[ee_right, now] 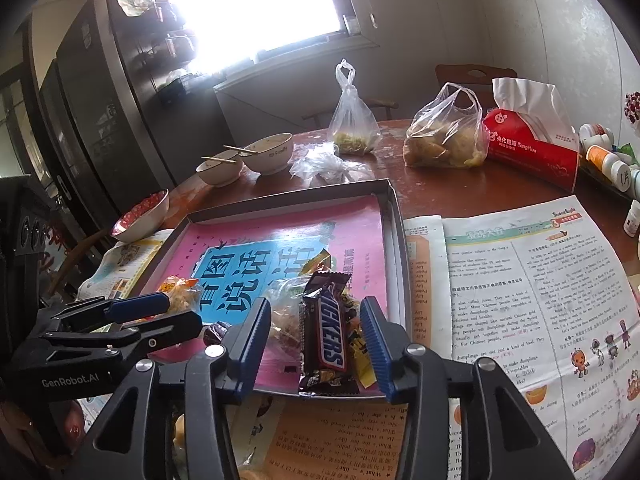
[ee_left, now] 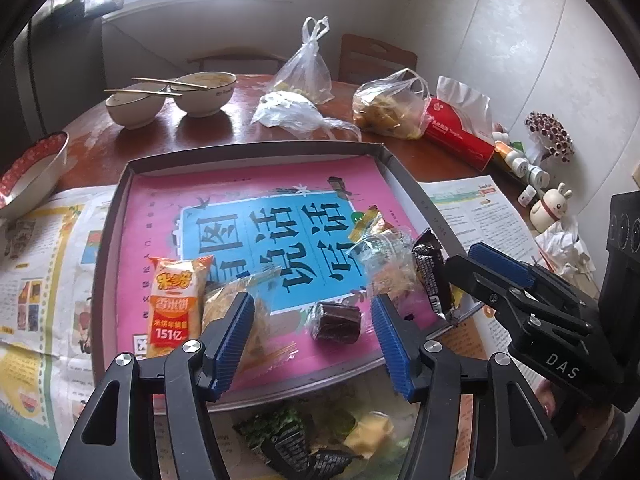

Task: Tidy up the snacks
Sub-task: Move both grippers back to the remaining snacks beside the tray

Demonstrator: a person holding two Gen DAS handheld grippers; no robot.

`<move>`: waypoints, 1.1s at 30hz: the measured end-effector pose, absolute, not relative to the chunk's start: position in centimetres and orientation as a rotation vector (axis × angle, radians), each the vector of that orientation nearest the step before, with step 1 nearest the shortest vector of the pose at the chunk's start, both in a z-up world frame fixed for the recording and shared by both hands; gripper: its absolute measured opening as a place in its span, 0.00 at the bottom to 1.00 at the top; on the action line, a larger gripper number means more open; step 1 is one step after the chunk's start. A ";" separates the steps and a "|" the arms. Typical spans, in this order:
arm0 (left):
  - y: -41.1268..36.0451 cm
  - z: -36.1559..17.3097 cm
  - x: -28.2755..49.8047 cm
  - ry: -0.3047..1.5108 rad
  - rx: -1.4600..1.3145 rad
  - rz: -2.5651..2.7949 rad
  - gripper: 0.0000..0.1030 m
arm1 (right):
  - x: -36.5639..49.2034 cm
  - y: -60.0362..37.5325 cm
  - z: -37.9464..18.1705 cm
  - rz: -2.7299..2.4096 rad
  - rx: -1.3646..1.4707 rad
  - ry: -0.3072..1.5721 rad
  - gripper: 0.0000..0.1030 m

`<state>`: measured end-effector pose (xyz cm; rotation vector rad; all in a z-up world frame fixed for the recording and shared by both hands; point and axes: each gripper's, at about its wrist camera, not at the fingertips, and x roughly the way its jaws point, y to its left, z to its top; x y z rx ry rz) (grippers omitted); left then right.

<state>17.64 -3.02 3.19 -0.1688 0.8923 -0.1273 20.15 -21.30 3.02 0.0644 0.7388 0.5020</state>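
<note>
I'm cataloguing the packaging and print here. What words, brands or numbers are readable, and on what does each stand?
"SNICKERS": brown chocolate bar in the tray.
"151亿": orange rice cracker packet.
"DAS": right gripper body.
"GenRobot.AI": left gripper body.
"TangHua": red tissue box.
"说话", upside down: pink book cover lining the tray.
Newspaper body text and medicine bottles: too small to read.

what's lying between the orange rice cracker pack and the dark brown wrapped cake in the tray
A clear-wrapped pale pastry, partly behind the left gripper's finger, in the left wrist view.

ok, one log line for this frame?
left gripper: open over dark snack | right gripper: open around Snickers bar | both in tray
</note>
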 end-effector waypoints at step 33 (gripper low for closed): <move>-0.5 4.4 12.5 0.863 -0.198 -0.096 0.72 | 16.9 -20.8 4.9 0.525 0.005 0.701 0.61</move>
